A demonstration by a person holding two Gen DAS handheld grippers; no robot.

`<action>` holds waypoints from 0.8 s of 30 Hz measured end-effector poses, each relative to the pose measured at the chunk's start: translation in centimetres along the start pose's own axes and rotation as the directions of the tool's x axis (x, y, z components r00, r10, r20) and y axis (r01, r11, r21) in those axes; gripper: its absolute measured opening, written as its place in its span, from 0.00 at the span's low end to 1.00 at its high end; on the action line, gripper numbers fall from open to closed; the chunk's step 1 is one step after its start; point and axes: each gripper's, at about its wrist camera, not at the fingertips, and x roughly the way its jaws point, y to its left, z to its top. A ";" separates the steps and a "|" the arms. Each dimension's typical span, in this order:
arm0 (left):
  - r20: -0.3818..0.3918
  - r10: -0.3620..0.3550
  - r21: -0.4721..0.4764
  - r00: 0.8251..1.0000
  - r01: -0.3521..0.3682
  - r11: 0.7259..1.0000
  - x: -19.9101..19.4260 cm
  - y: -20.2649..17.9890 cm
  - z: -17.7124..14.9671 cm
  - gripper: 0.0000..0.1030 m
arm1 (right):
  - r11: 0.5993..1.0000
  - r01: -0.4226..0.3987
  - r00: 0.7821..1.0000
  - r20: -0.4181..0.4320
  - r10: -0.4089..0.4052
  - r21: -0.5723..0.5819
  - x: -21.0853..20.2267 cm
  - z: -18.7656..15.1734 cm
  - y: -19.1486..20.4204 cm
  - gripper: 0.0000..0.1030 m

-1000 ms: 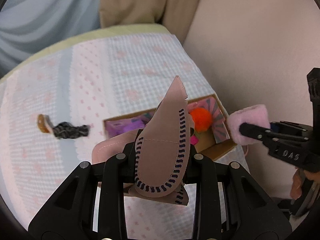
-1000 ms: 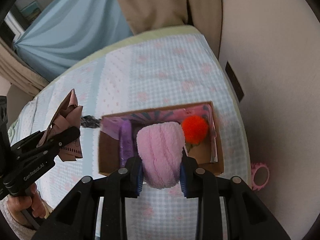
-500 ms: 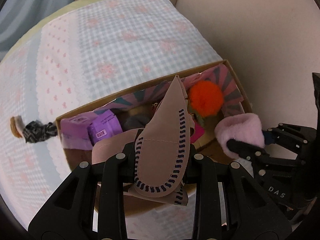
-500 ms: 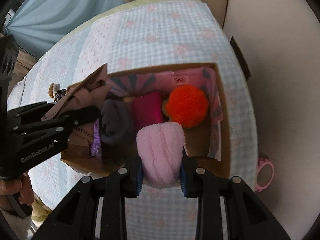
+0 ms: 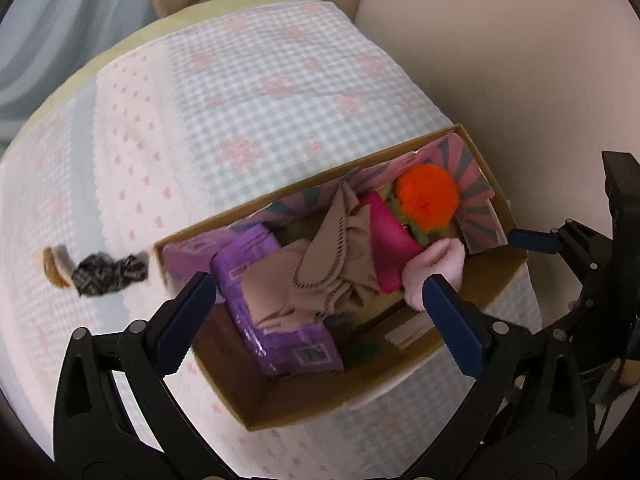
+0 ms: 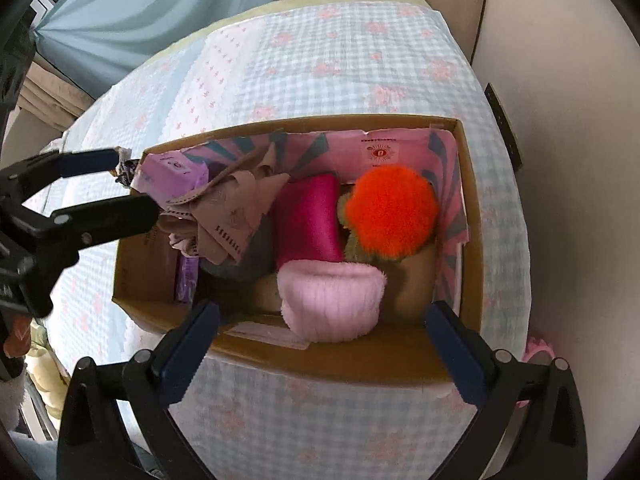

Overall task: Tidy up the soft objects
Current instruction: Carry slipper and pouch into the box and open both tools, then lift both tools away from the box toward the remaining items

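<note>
A cardboard box (image 5: 304, 408) (image 6: 344, 360) stands on the checked cloth. In it lie a crumpled tan cloth with dark stitching (image 5: 320, 268) (image 6: 228, 212), a pink fuzzy roll (image 5: 436, 268) (image 6: 332, 300), an orange pom-pom (image 5: 428, 200) (image 6: 392, 212), a magenta item (image 5: 388, 240) (image 6: 308, 220) and a purple packet (image 5: 280, 320) (image 6: 176, 168). My left gripper (image 5: 320, 312) is open above the box's left part. My right gripper (image 6: 324, 344) is open over the near wall, just behind the pink roll. Both are empty.
A dark patterned scrunchie with a brown end (image 5: 96, 276) lies on the cloth left of the box. A pink ring (image 6: 540, 348) shows at the box's right, near the table edge. The wall is close on the right; curtains hang behind the table.
Both grippers opened. The tan cloth dropped from the left one into the box; the pink roll dropped from the right one into the box's near side.
</note>
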 end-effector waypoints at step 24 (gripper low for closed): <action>0.215 0.078 -0.144 0.973 -0.047 0.988 -14.3 2.3 -6.7 1.00 | 0.997 0.073 0.967 0.247 -0.069 -0.007 -13.2 -0.1 6.5 1.00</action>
